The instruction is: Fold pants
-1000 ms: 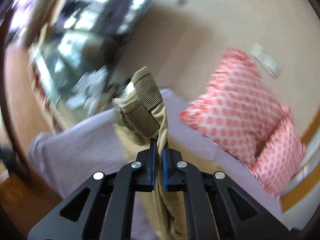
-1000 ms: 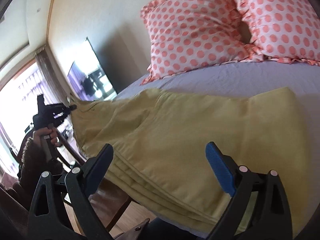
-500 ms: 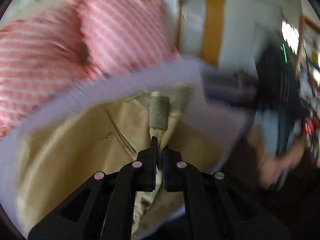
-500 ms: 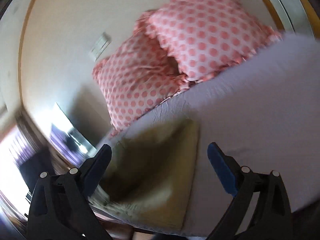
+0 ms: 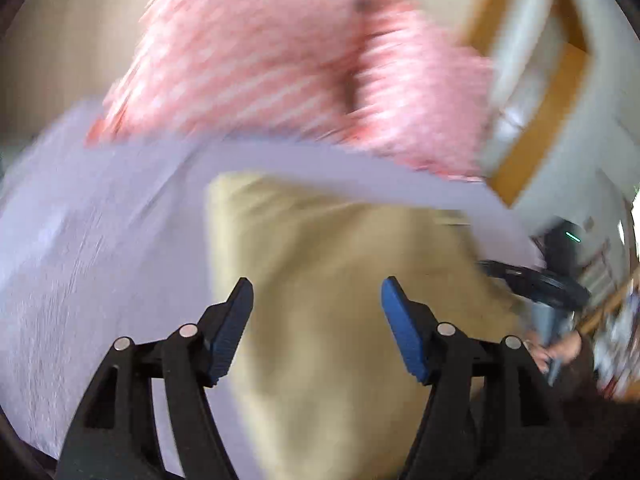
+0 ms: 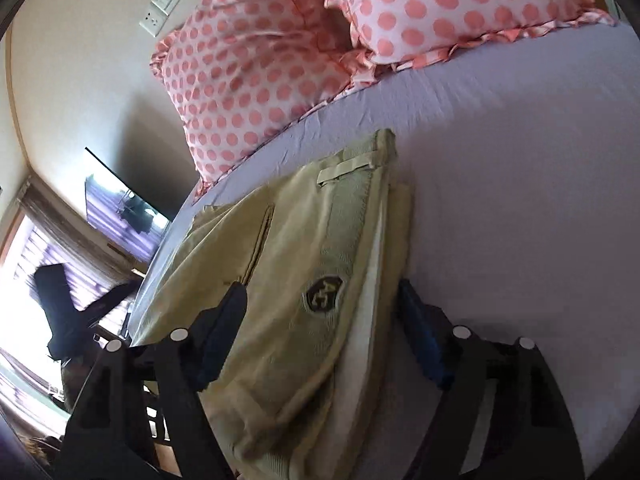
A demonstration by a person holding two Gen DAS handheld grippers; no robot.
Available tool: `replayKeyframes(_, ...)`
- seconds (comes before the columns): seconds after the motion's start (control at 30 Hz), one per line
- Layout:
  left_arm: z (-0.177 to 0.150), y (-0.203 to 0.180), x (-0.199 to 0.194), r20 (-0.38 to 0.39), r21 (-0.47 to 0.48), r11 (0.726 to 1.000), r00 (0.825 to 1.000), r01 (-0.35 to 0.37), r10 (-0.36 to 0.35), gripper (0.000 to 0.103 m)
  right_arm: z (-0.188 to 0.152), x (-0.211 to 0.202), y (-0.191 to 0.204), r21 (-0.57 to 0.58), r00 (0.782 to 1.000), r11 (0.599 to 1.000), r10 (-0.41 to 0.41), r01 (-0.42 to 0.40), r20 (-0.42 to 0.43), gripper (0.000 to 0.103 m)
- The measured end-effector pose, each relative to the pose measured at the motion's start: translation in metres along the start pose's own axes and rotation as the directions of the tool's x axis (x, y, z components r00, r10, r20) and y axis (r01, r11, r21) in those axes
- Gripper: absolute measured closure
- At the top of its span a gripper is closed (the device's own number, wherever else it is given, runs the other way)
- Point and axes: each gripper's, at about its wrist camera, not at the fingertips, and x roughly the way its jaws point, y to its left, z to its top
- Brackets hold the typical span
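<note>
Left gripper [image 5: 316, 320] has let go of the pants [image 5: 340, 280]; both grippers now spread wide, holding nothing. One pants, two pillows [image 6: 256, 76] behind. Only the right gripper [image 6: 320, 332] view shows the pants' badge [image 6: 323, 294].

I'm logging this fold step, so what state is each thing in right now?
pants: folded, lying flat on the bed, waistband on top.
left claw: open, holding nothing, above the pants.
right claw: open, holding nothing.
pillows: propped at the head of the bed.
</note>
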Motion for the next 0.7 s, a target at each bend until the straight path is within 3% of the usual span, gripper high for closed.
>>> replayKeyframes(0.1, 0.003, 0.025, 0.024, -0.088, -0.065, 0.998, 0.996, 0.012, -0.018, 0.037, 0.004, 0.004, -0.008, 0.019, 0.999, 0.999, 0.051, -0.051, -0.011, 0.051)
replayKeyframes(0.17, 0.006, 0.025, 0.033, -0.118, -0.070, 0.993, 0.988, 0.094, -0.102, 0.036, 0.006, 0.003, -0.019, 0.046, 0.998, 0.997, 0.066, -0.066, -0.010, 0.062)
replayKeyframes(0.27, 0.018, 0.025, 0.049, -0.135, -0.085, 0.981, 0.973, 0.177, -0.187, 0.028, 0.012, 0.004, -0.025, 0.078, 0.994, 0.991, 0.107, -0.106, -0.017, 0.066)
replayKeyframes(0.3, 0.023, 0.029, 0.056, -0.131, -0.114, 0.971, 0.966, 0.209, -0.224, 0.030, 0.013, 0.007, -0.025, 0.076, 0.993, 0.991, 0.117, -0.115, -0.030, 0.077)
replayKeyframes(0.33, 0.020, 0.035, 0.056, -0.131, -0.160, 0.956, 0.955, 0.244, -0.266, 0.053, 0.012, 0.009, -0.028, 0.096, 0.988, 0.985, 0.150, -0.145, -0.047, 0.083)
replayKeyframes(0.37, 0.020, 0.041, 0.063, -0.137, -0.196, 0.945, 0.947, 0.260, -0.289, 0.089, 0.010, 0.012, -0.034, 0.142, 0.975, 0.969, 0.214, -0.204, -0.057, 0.087)
replayKeyframes(0.4, 0.019, 0.050, 0.066, -0.137, -0.249, 0.918, 0.927, 0.308, -0.348, 0.091, 0.009, 0.013, -0.043, 0.208, 0.951, 0.934, 0.306, -0.291, -0.042, 0.089)
replayKeyframes(0.43, 0.017, 0.049, 0.067, -0.132, -0.258, 0.912, 0.923, 0.319, -0.361, 0.093, 0.009, 0.012, -0.047, 0.239, 0.938, 0.913, 0.346, -0.330, -0.027, 0.089)
replayKeyframes(0.57, 0.031, 0.031, 0.051, -0.092, -0.184, 0.935, 0.942, 0.302, -0.322, 0.096, 0.019, 0.007, -0.038, 0.221, 0.918, 0.894, 0.397, -0.389, 0.006, 0.091)
replayKeyframes(0.7, 0.077, 0.006, 0.036, 0.011, -0.072, 0.962, 0.965, 0.262, -0.262, 0.097, 0.058, 0.004, -0.020, 0.156, 0.915, 0.901, 0.401, -0.404, 0.049, 0.093)
